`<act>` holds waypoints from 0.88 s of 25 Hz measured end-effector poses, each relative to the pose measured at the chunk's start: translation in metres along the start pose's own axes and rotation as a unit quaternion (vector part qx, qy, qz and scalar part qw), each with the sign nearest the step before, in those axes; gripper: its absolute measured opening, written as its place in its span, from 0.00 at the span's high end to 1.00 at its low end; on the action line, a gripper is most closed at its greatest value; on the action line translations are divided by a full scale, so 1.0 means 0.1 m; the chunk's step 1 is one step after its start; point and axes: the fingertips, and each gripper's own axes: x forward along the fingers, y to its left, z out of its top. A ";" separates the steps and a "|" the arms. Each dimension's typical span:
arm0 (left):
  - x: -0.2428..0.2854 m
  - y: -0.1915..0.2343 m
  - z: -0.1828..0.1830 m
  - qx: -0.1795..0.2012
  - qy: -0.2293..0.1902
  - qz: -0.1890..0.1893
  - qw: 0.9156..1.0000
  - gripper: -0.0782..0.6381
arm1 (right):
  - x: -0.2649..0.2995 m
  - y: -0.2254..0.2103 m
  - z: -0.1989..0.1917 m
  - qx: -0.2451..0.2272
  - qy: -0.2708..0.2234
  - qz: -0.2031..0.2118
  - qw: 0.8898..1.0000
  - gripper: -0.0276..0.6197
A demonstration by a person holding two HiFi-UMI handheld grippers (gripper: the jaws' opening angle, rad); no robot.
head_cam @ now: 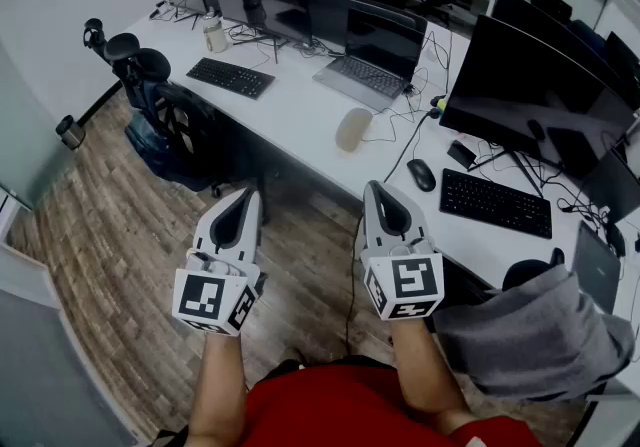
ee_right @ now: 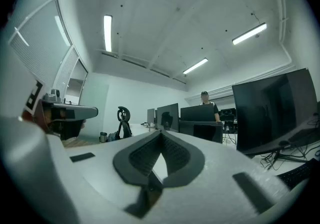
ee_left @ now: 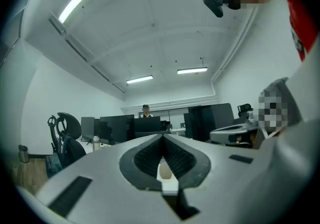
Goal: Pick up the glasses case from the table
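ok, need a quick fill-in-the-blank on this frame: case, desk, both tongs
1. The beige glasses case lies on the white table, just in front of an open ___.
2. The left tongs and right tongs are both ___ and empty.
3. The case sits nearer the ___ tongs.
4. In the head view, the black mouse lies just left of a black ___.
Missing words: laptop; shut; right; keyboard.

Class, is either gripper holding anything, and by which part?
Nothing is held. The left gripper and right gripper are both shut and empty; the glasses case lies on the table, apart from both.
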 end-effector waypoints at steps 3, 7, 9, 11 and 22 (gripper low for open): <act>0.06 -0.01 0.00 0.001 -0.004 0.001 1.000 0.88 | 0.04 -0.02 0.01 0.011 -0.006 0.010 1.000 0.95; 0.12 -0.04 0.01 0.003 -0.007 0.007 1.000 0.88 | 0.06 -0.10 0.00 0.021 -0.010 0.007 1.000 0.95; 0.15 -0.04 -0.01 0.003 -0.006 0.014 1.000 0.88 | 0.08 -0.13 -0.04 0.022 -0.012 0.008 1.000 0.95; 0.18 -0.04 -0.06 0.003 -0.004 0.019 1.000 0.88 | 0.12 -0.14 -0.09 0.023 -0.010 0.010 1.000 0.95; 0.76 0.22 -0.29 -0.002 -0.014 0.008 1.000 0.88 | 0.63 -0.31 -0.41 0.011 0.008 -0.006 1.000 0.95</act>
